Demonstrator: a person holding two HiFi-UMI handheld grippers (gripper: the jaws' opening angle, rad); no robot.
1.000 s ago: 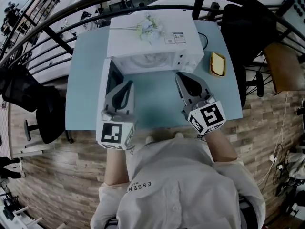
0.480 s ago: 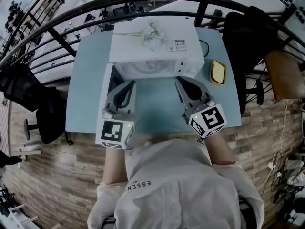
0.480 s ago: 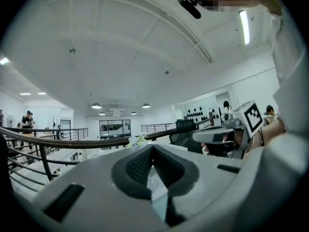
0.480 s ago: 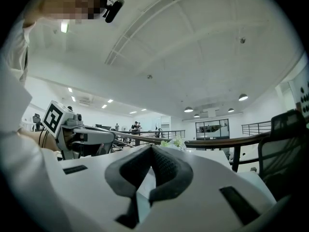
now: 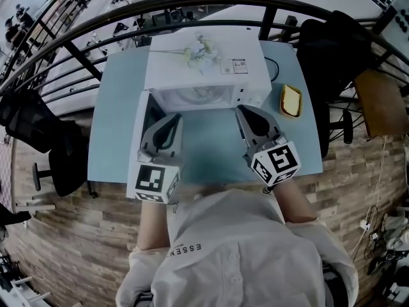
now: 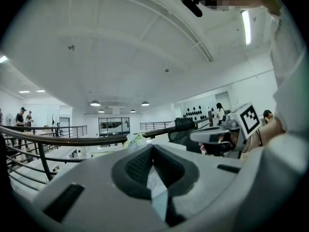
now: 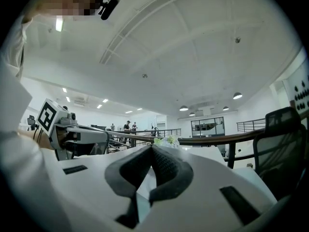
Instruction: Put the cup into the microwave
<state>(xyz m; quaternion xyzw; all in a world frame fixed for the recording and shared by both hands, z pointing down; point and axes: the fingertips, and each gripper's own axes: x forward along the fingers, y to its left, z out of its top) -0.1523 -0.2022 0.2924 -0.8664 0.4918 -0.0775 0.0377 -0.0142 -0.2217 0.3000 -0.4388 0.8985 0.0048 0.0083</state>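
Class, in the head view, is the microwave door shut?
No, the microwave has its door swung open at its left, showing the inside.

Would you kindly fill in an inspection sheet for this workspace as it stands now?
Surface: light blue table, on a wood-plank floor.
Job's things: white microwave, its door swung open to the left; no cup made out in any view.
Clutter: flowers lying on the microwave's top; small yellow object on the table to its right.
Grippers: left tongs and right tongs both shut, nothing between them, held over the table in front of the microwave.
Cables: one dark cable behind the microwave's right side.
Surroundings: dark railing beyond the table; black chairs on both sides.
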